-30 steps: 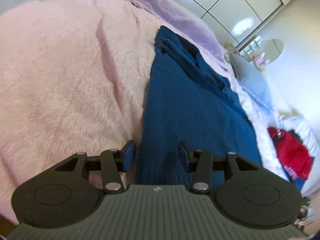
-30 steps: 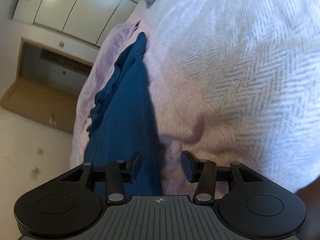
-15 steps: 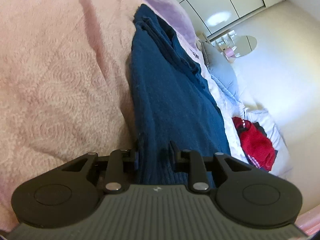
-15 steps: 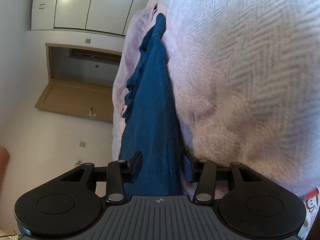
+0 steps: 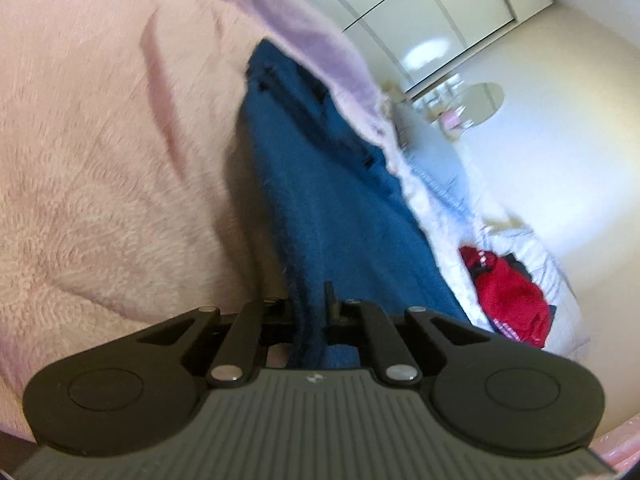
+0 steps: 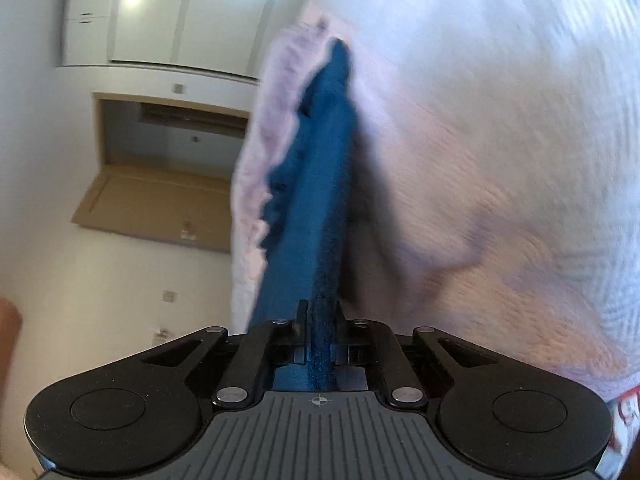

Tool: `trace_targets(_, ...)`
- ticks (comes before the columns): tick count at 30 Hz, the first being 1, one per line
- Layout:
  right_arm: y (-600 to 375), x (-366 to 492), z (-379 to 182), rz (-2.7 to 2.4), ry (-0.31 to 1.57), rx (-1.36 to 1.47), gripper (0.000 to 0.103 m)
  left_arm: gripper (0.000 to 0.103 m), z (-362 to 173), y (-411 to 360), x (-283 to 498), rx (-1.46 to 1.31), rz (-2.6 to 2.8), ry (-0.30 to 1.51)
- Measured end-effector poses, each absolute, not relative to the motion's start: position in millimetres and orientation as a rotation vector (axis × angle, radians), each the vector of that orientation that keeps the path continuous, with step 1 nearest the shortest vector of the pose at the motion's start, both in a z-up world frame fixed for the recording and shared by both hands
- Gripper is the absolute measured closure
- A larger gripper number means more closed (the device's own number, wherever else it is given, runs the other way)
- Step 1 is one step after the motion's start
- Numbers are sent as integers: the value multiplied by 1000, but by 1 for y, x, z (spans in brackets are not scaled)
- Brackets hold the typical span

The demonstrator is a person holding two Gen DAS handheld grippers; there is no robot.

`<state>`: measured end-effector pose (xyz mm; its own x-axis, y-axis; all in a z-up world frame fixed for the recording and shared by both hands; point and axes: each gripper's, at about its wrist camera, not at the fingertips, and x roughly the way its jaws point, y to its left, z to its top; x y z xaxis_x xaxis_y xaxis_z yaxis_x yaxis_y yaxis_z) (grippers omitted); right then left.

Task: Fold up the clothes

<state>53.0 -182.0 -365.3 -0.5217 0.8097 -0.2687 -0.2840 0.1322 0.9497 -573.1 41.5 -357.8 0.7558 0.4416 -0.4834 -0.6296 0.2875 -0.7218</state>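
Left wrist view first: pink blanket point(image 5: 100, 168) on the far left, then blue garment point(image 5: 320, 184) lying lengthwise along the bed, lavender throw point(image 5: 320, 40) past its far end, red clothing point(image 5: 508, 296) heaped at the far right. Left gripper point(image 5: 312, 304) with fingers clamped on the garment's near edge, cloth bunched between them.

Right wrist view: cupboard doors point(image 6: 180, 20) at left, the same garment point(image 6: 320, 184) running up the middle, pale bed cover point(image 6: 500, 160) filling the right. Right gripper point(image 6: 320, 320) pinched tight on another part of the near edge, fabric rising in a taut ridge.

Probably the lift before a fold. Best done with both grips level and equally high, edge kept stretched between them, carried evenly toward the far end, then laid edge to edge before release. Uneven pull risks a skewed crease.
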Motion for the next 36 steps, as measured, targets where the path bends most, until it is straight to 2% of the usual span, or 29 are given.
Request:
trace_targets(4, -197, 59, -342, 1609, 1439, 557, 97, 98, -340, 18, -575, -1029, 700, 177)
trace_targets(12, -276, 50, -327, 1611, 1419, 576, 97, 98, -334, -58, -603, -1045, 683, 114)
trace_targets(22, -370, 6, -333, 1563, 1474, 599, 97, 98, -364, -160, -656, -1170, 687, 101)
trace_targets(25, -377, 2, -337, 1532, 1510, 570, 97, 98, -364, -161, -658, -1179, 671, 90)
trace_targets(30, -361, 10, -312, 1556, 1498, 534, 97, 98, -349, -144, -653, -1190, 636, 60)
trace_targets(36, -300, 30, -272, 1634, 1478, 505, 96, 98, -318, -73, -641, -1236, 609, 17)
